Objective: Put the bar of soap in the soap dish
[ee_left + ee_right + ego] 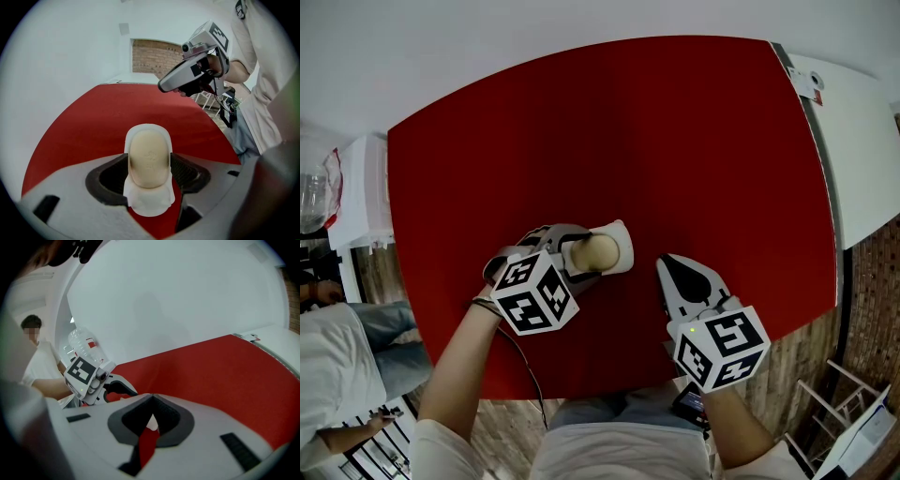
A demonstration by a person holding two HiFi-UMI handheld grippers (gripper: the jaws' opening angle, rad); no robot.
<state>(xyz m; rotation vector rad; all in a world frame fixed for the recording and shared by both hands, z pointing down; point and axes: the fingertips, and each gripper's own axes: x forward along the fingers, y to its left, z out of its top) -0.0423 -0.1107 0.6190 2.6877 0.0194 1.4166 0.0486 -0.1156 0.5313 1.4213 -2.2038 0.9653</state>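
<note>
I get soft, even light from above in all three views, with no hard glare. The red table (609, 141) looks dark and saturated in my head view, its edges bowed by the lens. Both gripper views are fisheye circles with black corners (heavy vignetting). The bar of soap (149, 159) is sharp, while the nearest foreground smears.

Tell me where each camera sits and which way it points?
Head view: on the person's head, looking steeply down at the red table; both forearms and the left gripper and right gripper show.
Left gripper view: on that gripper, looking along its jaws, closed on the bar of soap in the soap dish.
Right gripper view: on that gripper, looking along its shut, empty jaws over the table.
Shared: each gripper view shows the other gripper.
</note>
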